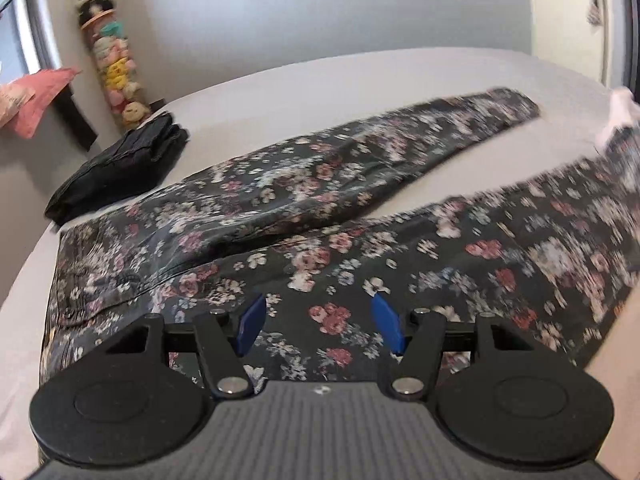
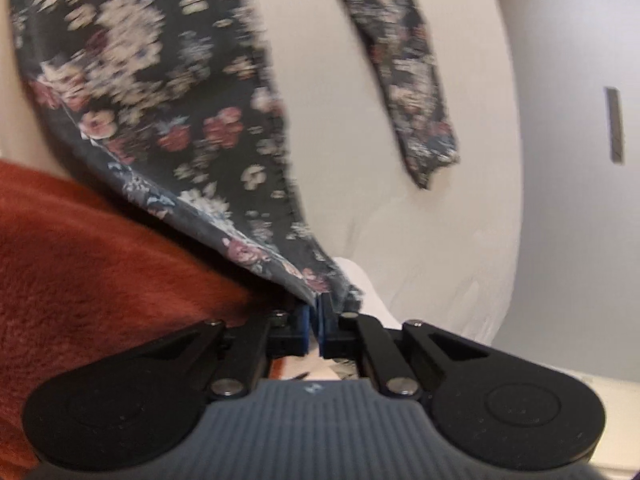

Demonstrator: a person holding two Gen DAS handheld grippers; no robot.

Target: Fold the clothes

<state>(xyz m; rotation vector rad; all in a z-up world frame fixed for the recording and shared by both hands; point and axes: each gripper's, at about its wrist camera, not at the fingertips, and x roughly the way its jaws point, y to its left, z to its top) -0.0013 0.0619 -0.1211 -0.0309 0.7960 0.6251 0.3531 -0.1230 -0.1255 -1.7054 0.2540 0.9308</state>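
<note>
Dark floral trousers (image 1: 304,216) lie spread on a white bed (image 1: 280,92), waistband at the left, one leg stretched toward the far right. My left gripper (image 1: 320,326) hovers open just above the near leg, blue pads apart with nothing between them. The near leg lifts at the right edge of the left wrist view. In the right wrist view my right gripper (image 2: 315,320) is shut on the hem of that floral leg (image 2: 168,92), which hangs taut up and away from the jaws. The other leg (image 2: 412,68) lies flat on the bed (image 2: 332,120).
A folded black garment (image 1: 120,164) rests at the bed's far left corner. Behind it stands a tall clear tube of plush toys (image 1: 114,60) against the wall. A rust-red fuzzy fabric (image 2: 88,272) fills the left of the right wrist view. A door (image 1: 572,20) is at the far right.
</note>
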